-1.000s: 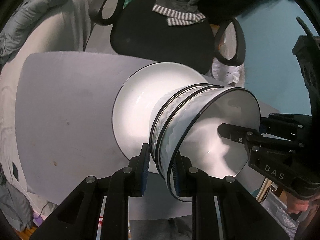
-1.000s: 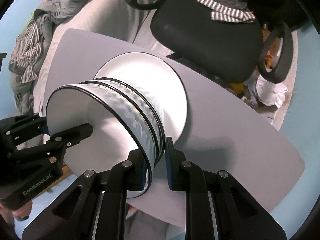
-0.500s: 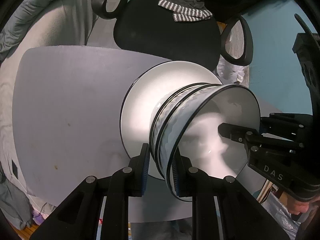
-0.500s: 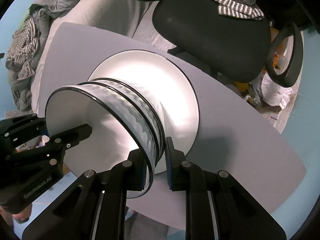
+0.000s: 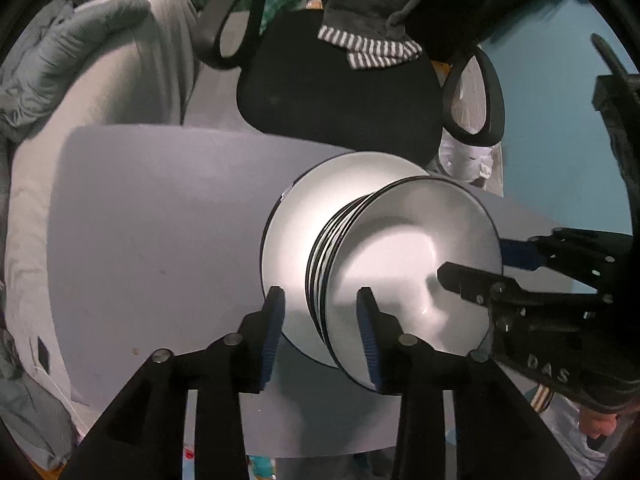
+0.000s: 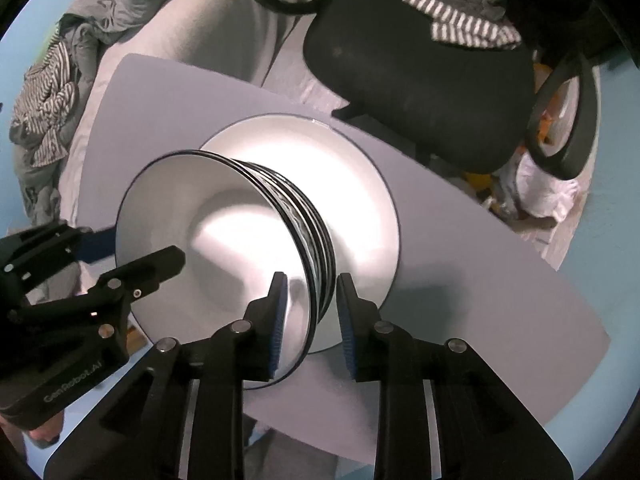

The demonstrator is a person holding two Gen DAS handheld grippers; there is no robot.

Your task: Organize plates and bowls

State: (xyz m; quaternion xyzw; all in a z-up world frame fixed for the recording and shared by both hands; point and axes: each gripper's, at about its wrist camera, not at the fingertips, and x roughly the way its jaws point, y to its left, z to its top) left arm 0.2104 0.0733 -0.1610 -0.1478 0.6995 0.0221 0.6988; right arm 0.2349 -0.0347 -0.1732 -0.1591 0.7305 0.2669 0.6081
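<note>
A stack of white bowls (image 5: 400,248) with black rims and wavy sides stands nested on a white plate (image 5: 296,224) on the grey table (image 5: 160,220). My left gripper (image 5: 320,312) straddles the near rim of the top bowl; its jaws are opening and the blue pads stand clear of the rim. My right gripper (image 6: 312,296) straddles the opposite side of the rim of the bowls (image 6: 224,232) above the plate (image 6: 360,200); its jaws are opening too, with no pad pressing. Each gripper shows in the other's view: right gripper (image 5: 480,260), left gripper (image 6: 138,246).
A black office chair (image 6: 420,92) with a striped garment (image 6: 460,24) draped over it stands just beyond the table (image 6: 480,280). Bedding and clothes (image 6: 44,112) lie to the left. The bare grey tabletop stretches left of the plate in the left wrist view.
Both grippers have let go of the top bowl's rim and their jaws have spread. The top bowl now sits deeper in the stack, with less of its wavy side showing.
</note>
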